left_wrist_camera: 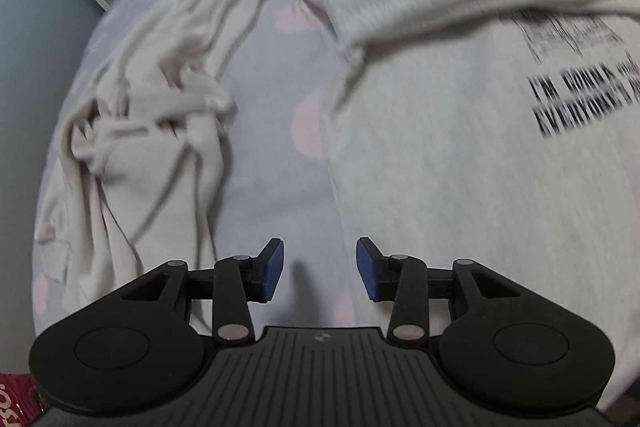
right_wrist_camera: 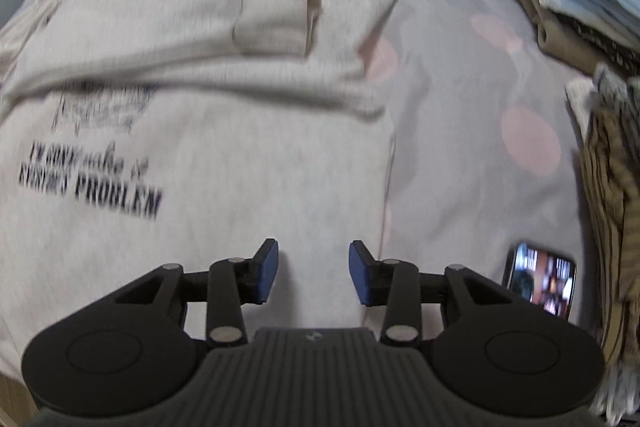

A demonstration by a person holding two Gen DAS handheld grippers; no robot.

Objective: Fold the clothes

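On the bed [left_wrist_camera: 276,163], a crumpled pale garment [left_wrist_camera: 152,115] is lying at the left, and beside it the grey sweatshirt [left_wrist_camera: 460,131] is lying flat with both sleeves crossed over its chest. The left hand-held gripper [left_wrist_camera: 320,269] is hovering by its side edge and the right hand-held gripper [right_wrist_camera: 313,273] over its lower body, both with jaws apart and holding nothing. The sleeves look done, so the next move probably calls for the 2 grippers pinching the hem and bringing it up toward the collar.

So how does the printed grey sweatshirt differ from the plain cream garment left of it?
The printed grey sweatshirt lies spread flat with its sleeves folded across; the plain cream garment is crumpled in ridges. The sweatshirt carries black lettering; the cream garment shows none. Both rest on the pink-dotted bedsheet, untouched.
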